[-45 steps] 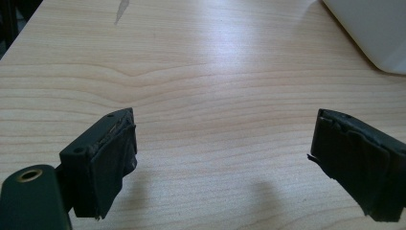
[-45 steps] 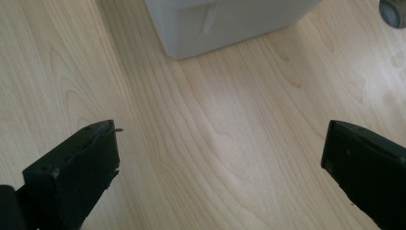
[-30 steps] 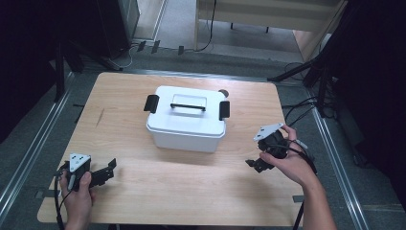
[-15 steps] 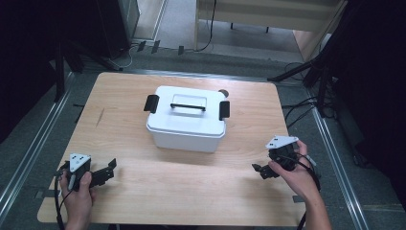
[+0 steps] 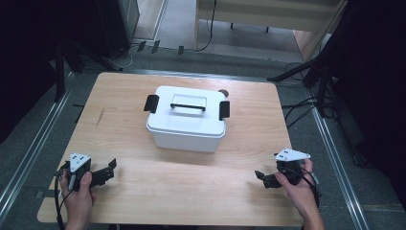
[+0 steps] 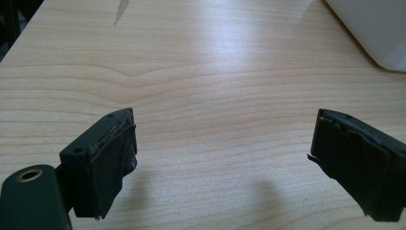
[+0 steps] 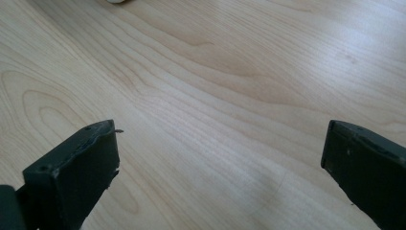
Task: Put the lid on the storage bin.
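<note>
A white lidded box point(image 5: 186, 122) with a black handle and two black side latches stands shut at the middle of the wooden table point(image 5: 119, 100). My left gripper point(image 5: 111, 168) rests near the front left corner, held by a hand, and points right. Its jaws are wide apart over bare wood in the left gripper view point(image 6: 220, 163), where a corner of the box point(image 6: 373, 28) shows at the top right. My right gripper point(image 5: 261, 177) lies near the front right corner and points left. It is open with nothing between its jaws in the right gripper view point(image 7: 220, 172).
Metal rails run along both sides of the table on the floor. Cables and dark stands lie to the right of the table and behind it. A small dark round thing point(image 5: 223, 92) sits just behind the box.
My right gripper has moved toward the table's front edge and come down low over the wood. The left gripper and the box have stayed put.
</note>
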`<action>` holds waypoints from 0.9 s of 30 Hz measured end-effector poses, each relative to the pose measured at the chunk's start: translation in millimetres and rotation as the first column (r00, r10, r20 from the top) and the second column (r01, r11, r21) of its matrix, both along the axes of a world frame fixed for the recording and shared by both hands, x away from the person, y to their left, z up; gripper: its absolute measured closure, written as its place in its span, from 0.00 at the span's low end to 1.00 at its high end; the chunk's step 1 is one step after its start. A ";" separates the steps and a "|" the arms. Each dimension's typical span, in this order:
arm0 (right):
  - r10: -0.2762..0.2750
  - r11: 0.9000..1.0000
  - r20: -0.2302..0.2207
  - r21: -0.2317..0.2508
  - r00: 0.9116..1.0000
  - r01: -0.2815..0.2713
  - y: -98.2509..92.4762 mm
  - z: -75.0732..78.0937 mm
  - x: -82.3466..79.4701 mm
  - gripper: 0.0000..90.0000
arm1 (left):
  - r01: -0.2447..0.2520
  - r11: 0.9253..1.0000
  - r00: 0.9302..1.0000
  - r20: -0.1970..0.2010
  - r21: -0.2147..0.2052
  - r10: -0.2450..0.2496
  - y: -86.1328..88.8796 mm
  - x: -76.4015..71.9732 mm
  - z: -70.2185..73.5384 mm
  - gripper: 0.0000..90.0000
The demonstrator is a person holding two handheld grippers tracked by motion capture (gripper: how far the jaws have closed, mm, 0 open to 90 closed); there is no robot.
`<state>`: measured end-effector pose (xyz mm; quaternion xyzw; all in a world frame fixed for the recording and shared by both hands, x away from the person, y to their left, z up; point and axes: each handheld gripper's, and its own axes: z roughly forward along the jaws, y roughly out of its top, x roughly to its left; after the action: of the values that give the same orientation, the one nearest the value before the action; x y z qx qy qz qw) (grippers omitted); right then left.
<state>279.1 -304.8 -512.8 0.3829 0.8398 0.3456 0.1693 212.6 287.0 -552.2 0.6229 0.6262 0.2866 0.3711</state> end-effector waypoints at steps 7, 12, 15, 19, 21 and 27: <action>-0.059 0.996 0.034 0.070 0.998 0.056 -14.6 -14.1 -15.0 0.00 | 0.001 1.000 1.000 0.001 0.001 -0.001 -0.2 0.0 0.0 0.10; -0.101 0.987 0.048 0.129 0.994 0.094 -23.3 -19.3 -22.3 0.00 | 0.001 1.000 1.000 0.002 0.001 -0.001 -0.3 0.0 0.0 0.10; -0.141 0.979 0.056 0.157 0.988 0.131 -29.9 -24.4 -28.5 0.00 | 0.001 1.000 1.000 0.001 0.004 -0.001 -0.7 -0.1 0.1 0.10; -0.165 0.974 0.056 0.165 0.985 0.153 -34.7 -29.1 -34.0 0.00 | 0.001 1.000 1.000 0.001 0.002 -0.001 -0.7 -0.2 0.0 0.10; -0.183 0.971 0.056 0.169 0.982 0.171 -38.8 -33.3 -39.5 0.00 | 0.001 1.000 1.000 0.000 0.001 -0.001 -0.6 -0.2 0.0 0.10; -0.229 0.959 0.082 0.190 0.970 0.210 -45.2 -34.6 -47.2 0.00 | -0.001 1.000 1.000 0.000 -0.014 0.001 0.7 -0.3 -0.1 0.10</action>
<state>231.9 -350.0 -547.4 0.4693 0.7474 0.4185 0.2145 212.4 287.7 -552.3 0.6202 0.6283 0.2824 0.3753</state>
